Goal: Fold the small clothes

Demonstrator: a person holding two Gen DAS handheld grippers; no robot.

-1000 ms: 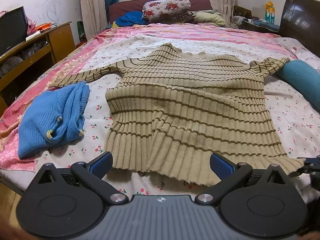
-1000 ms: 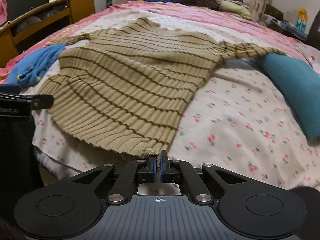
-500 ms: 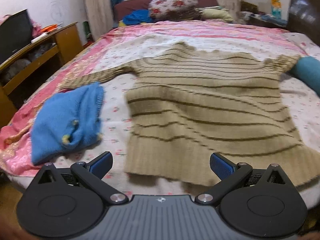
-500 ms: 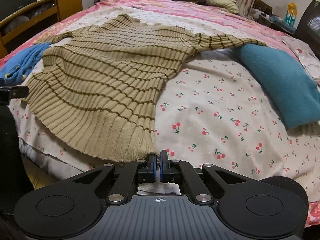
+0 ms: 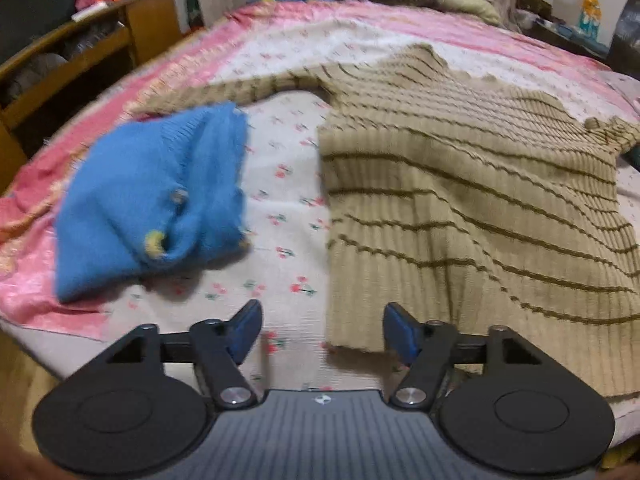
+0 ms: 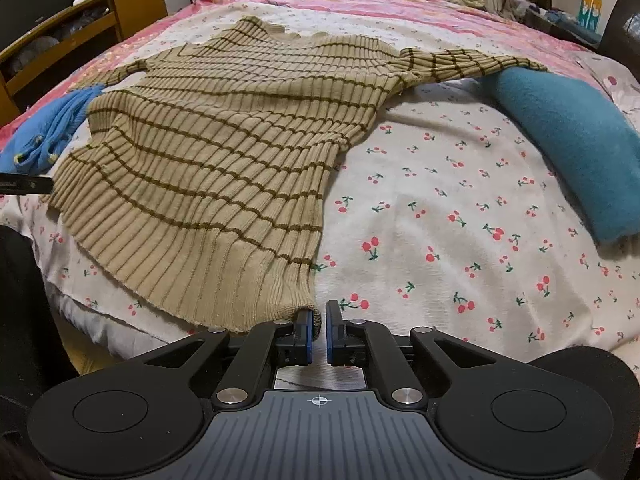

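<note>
Readable words, numbers, brands: none in either view.
Left claw body [image 5: 322,334]: a small pale emblem sits at the top middle of the ribbed grey plate; it is a mark, with no letters to read.
Right claw body [image 6: 318,332]: a small cross-in-circle sign sits at the top middle of the ribbed grey plate; no letters beside it.
Yellow and blue carton [image 6: 589,6]: printing shows on its face at the far right of the room, too small to read.
Bed sheet [image 6: 440,220]: cherry print only, no writing.
</note>
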